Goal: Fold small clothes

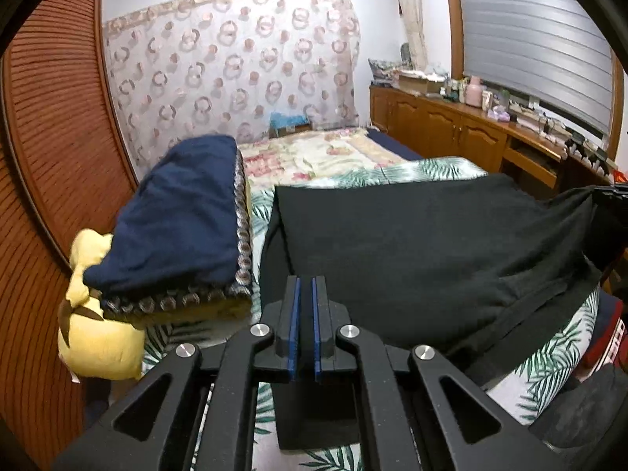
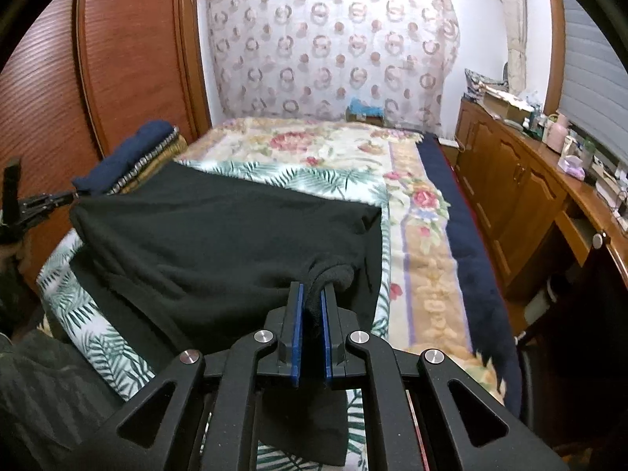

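A black garment [image 1: 424, 243] is stretched over the bed between my two grippers. My left gripper [image 1: 306, 286] is shut on its near left edge, and cloth hangs down below the jaws. In the right wrist view the garment [image 2: 219, 235] spreads out to the left, and my right gripper [image 2: 312, 294] is shut on a bunched fold of its near right edge. The left gripper [image 2: 59, 198] shows there at the far left, pinching the other corner. The right gripper [image 1: 612, 192] appears at the right rim of the left wrist view.
A palm-leaf sheet [image 2: 282, 176] and a floral blanket [image 2: 337, 145] cover the bed. A pile of folded navy cloth [image 1: 184, 212] on a yellow cushion [image 1: 102, 337] lies at the left. Wooden louvred doors [image 1: 51, 125] stand left, a cluttered wooden cabinet [image 2: 522, 188] right.
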The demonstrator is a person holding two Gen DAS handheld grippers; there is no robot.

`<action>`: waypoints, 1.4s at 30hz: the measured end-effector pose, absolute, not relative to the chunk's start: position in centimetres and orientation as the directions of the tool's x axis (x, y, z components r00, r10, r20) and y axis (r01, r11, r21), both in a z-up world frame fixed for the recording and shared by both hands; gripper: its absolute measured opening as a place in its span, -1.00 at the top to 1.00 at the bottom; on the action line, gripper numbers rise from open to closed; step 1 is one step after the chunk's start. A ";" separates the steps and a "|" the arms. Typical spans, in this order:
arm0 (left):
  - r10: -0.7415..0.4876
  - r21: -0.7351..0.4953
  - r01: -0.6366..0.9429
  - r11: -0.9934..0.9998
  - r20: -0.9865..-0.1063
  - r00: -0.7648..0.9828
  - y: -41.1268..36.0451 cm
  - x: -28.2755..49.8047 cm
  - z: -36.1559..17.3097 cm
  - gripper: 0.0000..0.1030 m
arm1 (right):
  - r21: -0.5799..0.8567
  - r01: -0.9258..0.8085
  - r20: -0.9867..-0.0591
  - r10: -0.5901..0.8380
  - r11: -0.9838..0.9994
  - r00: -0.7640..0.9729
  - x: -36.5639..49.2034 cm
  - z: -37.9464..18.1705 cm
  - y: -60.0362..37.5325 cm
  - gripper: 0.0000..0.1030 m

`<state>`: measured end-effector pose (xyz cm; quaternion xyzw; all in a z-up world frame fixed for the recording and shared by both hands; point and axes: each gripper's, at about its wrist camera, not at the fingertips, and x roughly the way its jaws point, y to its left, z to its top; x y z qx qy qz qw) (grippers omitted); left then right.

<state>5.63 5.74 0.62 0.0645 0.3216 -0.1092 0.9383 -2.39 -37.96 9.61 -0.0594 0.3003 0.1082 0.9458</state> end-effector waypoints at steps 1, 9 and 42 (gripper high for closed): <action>-0.166 0.045 0.248 0.968 -0.627 0.762 5.8 5.6 0.3 0.75 | -0.056 -0.232 -0.586 0.156 0.971 0.795 -2.1 9.6 -37.8 0.79; -0.182 0.002 0.242 0.970 -0.651 0.737 6.7 5.7 -1.3 -0.33 | -0.115 -0.211 -0.543 0.117 0.971 0.832 -1.4 10.7 -35.7 -0.09; -0.165 -0.057 0.192 0.980 -0.772 0.614 8.2 6.6 -7.7 -0.42 | -0.089 -0.306 -0.650 0.177 0.948 0.739 7.1 1.8 -30.7 -0.13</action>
